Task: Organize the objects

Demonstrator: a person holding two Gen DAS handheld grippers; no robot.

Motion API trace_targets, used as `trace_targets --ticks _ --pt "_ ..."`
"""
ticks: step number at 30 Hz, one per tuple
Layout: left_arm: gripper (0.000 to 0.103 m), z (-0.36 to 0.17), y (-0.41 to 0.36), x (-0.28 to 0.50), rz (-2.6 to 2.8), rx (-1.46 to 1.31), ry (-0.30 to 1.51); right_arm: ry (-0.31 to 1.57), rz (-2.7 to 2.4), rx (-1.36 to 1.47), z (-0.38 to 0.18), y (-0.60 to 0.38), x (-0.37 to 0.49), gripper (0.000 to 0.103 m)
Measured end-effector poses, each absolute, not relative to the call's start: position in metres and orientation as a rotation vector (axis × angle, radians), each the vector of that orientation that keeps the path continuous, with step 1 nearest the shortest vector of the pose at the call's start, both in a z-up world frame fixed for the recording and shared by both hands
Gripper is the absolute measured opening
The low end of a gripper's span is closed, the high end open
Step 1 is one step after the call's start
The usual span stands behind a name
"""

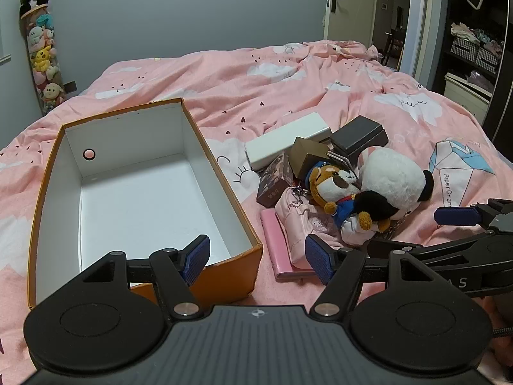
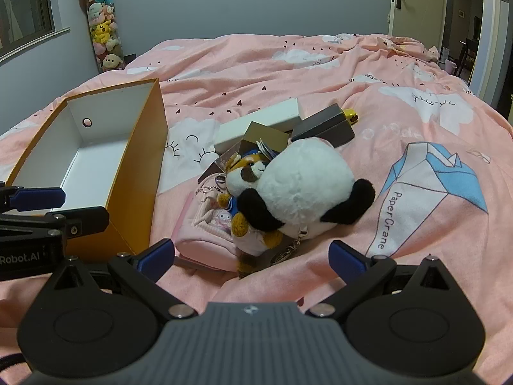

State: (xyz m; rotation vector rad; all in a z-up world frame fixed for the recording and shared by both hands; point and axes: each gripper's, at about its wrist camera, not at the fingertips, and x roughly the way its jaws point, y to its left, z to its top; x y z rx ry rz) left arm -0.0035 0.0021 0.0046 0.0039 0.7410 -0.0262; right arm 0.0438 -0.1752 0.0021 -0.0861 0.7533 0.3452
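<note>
An orange box (image 1: 221, 272) (image 2: 141, 147) with a white inside stands open and empty on the bed, at the left. Right of it lies a heap: a panda plush (image 1: 394, 179) (image 2: 304, 186), a small brown-and-white plush (image 1: 333, 183) (image 2: 243, 173), a pink pouch (image 1: 301, 224) (image 2: 208, 231), a pink flat case (image 1: 279, 243), a white box (image 1: 288, 141) (image 2: 256, 125), a dark grey box (image 1: 359, 138) (image 2: 323, 128) and a brown box (image 1: 275, 179). My left gripper (image 1: 256, 260) hangs open over the orange box's near right corner. My right gripper (image 2: 251, 258) is open just short of the panda plush, holding nothing.
The pink quilt (image 1: 288, 73) (image 2: 416, 224) with cloud prints covers the whole bed. A tall clear tube of soft toys (image 1: 41, 54) (image 2: 102, 32) stands by the far wall. A door (image 1: 336, 0) is open at the back right, with dark shelves (image 1: 471, 48) beside it.
</note>
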Motion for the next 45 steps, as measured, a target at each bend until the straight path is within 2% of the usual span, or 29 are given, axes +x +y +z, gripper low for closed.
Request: trace_targets --ticks 15,21,25,27,34,37,41,45 --pt "0.076 0.002 0.0 -0.003 -0.034 0.006 0.747 0.757 0.346 -0.085 0.002 -0.175 0.045 0.102" --pt "0.065 0.002 -0.002 0.003 -0.075 0.016 0.766 0.731 0.346 -0.098 0.005 -0.178 0.046 0.1" --pt "0.053 0.006 -0.009 0.011 -0.114 0.055 0.783 0.71 0.339 -0.126 0.013 -0.179 0.053 0.084" --pt "0.047 0.008 -0.011 0.017 -0.133 0.062 0.797 0.695 0.339 -0.13 0.019 -0.181 0.059 0.08" --pt "0.045 0.018 -0.019 0.041 -0.192 0.055 0.821 0.669 0.387 -0.246 0.026 -0.167 0.077 0.061" --pt "0.045 0.019 -0.02 0.053 -0.215 0.029 0.841 0.675 0.388 -0.305 0.021 -0.158 0.084 0.061" --pt "0.045 0.017 -0.023 0.064 -0.243 0.005 0.872 0.684 0.36 -0.407 0.011 -0.148 0.092 0.071" --pt "0.045 0.012 -0.026 0.075 -0.269 -0.034 0.907 0.715 0.34 -0.435 0.002 -0.154 0.102 0.073"
